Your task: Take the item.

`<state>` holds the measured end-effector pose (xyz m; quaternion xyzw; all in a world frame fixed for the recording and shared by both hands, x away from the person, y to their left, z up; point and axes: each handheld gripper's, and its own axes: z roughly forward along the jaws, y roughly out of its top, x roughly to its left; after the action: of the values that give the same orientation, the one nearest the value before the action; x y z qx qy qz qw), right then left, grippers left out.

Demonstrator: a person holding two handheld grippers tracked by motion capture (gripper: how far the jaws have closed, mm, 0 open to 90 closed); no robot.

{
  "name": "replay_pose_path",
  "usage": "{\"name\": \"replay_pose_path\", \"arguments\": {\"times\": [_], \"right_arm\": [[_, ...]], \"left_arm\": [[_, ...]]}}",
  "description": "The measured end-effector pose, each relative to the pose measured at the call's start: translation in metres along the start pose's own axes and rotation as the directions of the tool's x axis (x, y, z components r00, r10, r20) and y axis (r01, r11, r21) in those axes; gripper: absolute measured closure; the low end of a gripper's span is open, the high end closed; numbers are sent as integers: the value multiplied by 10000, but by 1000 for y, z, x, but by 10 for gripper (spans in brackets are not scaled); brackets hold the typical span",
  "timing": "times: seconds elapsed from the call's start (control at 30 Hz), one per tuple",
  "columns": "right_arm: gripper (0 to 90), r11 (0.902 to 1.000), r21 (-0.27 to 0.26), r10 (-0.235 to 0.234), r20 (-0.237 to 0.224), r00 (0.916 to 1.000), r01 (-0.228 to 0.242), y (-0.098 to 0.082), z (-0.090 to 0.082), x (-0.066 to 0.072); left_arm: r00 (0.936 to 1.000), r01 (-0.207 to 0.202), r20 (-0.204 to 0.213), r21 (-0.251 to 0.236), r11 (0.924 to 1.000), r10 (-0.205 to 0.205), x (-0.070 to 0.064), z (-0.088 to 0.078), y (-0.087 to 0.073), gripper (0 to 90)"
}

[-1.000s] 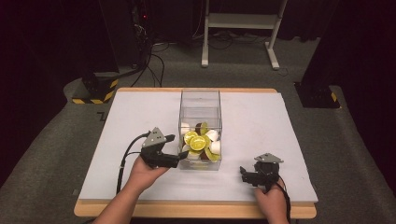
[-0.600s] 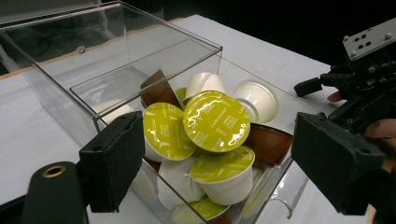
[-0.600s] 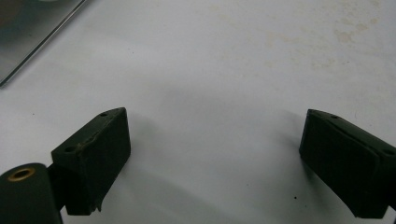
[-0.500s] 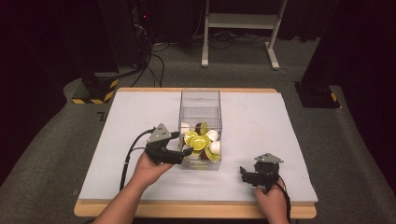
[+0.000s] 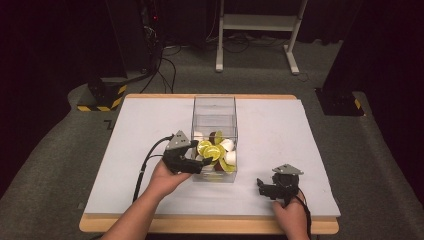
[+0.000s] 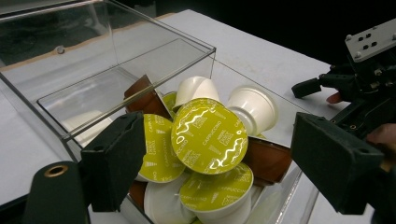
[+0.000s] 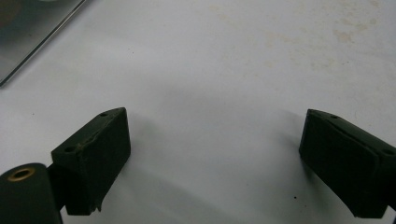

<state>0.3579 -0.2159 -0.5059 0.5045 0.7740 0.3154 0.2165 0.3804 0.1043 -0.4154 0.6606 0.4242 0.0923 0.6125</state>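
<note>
Left gripper view: left gripper (image 6: 210,154) stood wide over the clear box (image 5: 215,112), jaws either side of the top green-lidded capsule (image 6: 209,136), pads not touching it. Nothing lifted yet; the grab and everything after remained. Pile of capsules (image 5: 216,152) crowded the box's near end, neighbours and box wall tight around the target. Right gripper (image 7: 212,163) sat wide, empty, on the table (image 5: 150,120), well apart.

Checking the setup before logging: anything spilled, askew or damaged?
Nothing stands out. The coffee capsules lie jumbled but all inside the clear box, which sits square on the table. Nothing spilled around it.
</note>
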Motion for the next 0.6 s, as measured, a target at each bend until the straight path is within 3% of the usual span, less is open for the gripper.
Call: {"name": "replay_pose_path", "arguments": {"times": [0.53,0.6], "right_arm": [[87,10000,6,-6,1,10000,6,0,0,0],[87,10000,7,-8,-1,10000,8,0,0,0]], "left_arm": [[10000,-55,14,335,9994,55,-1,19,-1,212],[9997,-214,-88,432,9988,218,0,22,-2,212]]}}
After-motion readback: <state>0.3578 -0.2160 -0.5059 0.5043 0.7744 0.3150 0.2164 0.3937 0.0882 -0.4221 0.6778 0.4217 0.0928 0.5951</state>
